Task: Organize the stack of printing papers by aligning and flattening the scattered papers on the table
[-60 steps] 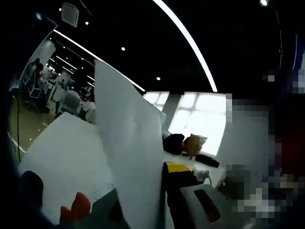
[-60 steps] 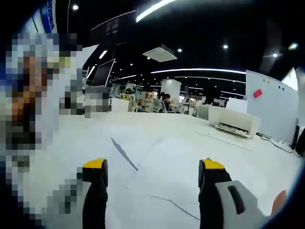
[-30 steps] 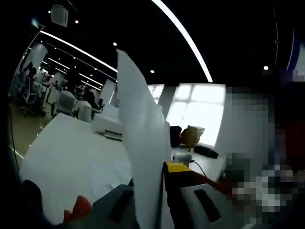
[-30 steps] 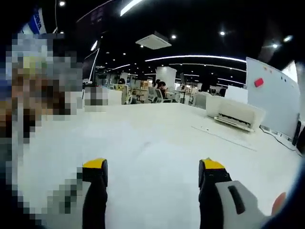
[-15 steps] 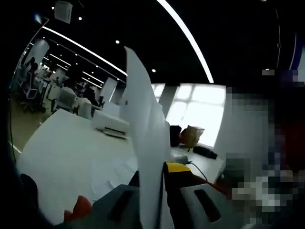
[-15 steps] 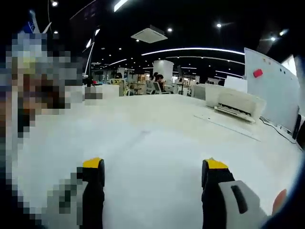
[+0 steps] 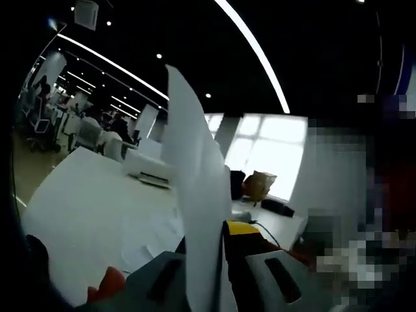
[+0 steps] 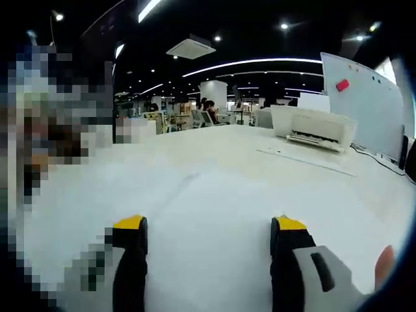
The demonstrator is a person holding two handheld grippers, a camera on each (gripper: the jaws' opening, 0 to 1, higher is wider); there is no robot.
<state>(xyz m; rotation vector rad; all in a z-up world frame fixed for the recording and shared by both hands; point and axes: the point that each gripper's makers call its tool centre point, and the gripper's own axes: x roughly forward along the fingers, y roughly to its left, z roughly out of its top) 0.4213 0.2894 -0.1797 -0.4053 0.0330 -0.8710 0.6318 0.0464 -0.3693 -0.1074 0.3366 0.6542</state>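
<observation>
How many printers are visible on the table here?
1 printer, white, at the table's far right in the right gripper view; also visible in the left gripper view beside the held paper. Others may be hidden.

Both views are dim overhead, lit by ceiling strips (image 7: 257, 55) and spots. A window (image 7: 273, 156) glares ahead of the left gripper, washing out detail. The table (image 8: 214, 195) looks pale, soft-focused; fisheye bending curves the edges.
</observation>
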